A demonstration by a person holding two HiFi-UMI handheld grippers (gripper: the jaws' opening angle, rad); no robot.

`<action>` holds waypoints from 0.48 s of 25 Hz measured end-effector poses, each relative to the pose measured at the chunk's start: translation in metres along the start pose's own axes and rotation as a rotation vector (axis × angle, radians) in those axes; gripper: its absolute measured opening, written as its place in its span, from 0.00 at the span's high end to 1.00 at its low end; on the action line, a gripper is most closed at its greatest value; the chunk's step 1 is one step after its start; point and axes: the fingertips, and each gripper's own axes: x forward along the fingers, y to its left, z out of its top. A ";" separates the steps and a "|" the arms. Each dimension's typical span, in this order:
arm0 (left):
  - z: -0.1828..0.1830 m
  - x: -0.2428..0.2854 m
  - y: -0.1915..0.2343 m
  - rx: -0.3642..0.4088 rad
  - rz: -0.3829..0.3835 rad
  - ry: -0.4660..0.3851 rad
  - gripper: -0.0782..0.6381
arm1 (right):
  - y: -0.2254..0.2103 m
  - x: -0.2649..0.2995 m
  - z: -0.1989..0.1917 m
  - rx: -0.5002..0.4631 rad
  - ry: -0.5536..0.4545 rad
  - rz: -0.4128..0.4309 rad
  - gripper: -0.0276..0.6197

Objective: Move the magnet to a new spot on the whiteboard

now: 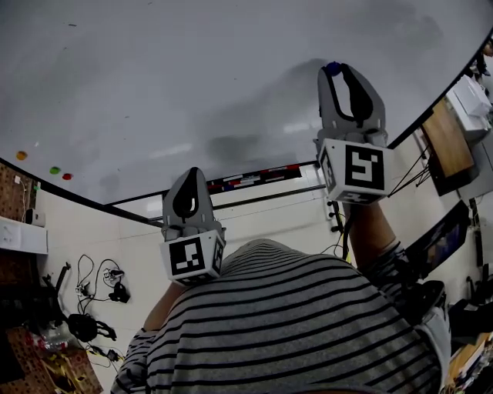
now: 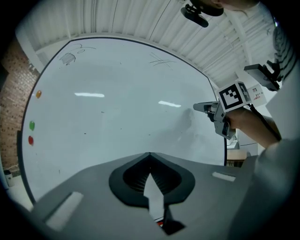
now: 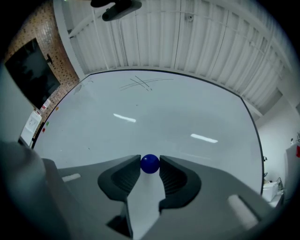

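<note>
Right tongs (image 3: 150,159) clamped on the small round blue magnet (image 3: 150,164), at the glossy white whiteboard (image 3: 164,112).
Left tongs (image 2: 150,155) together, nothing between them, held back from the board. The magnet is well apart from the three small coloured dots (image 2: 31,125) at the board's left edge.

A wall of mottled brown brick (image 3: 42,28) carrying a dark screen (image 3: 30,70) meets a ceiling of white ribbed panels (image 3: 211,33), where a black device (image 3: 117,7) hangs overhead. Below, black cables (image 1: 100,281) lie tangled on the pale floor (image 1: 262,223), and a wooden tabletop (image 1: 447,138) stands off to the right.
</note>
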 end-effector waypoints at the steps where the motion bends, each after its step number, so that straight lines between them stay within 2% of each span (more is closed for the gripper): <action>1: 0.000 0.003 0.002 -0.003 -0.007 -0.001 0.87 | -0.001 0.003 -0.001 -0.003 0.001 -0.009 0.77; 7: -0.027 0.040 0.034 -0.021 -0.032 0.031 0.87 | 0.016 0.042 -0.049 0.009 0.048 -0.042 0.77; 12: -0.021 0.028 0.032 -0.024 -0.028 0.028 0.87 | 0.009 0.034 -0.038 0.010 0.022 -0.057 0.78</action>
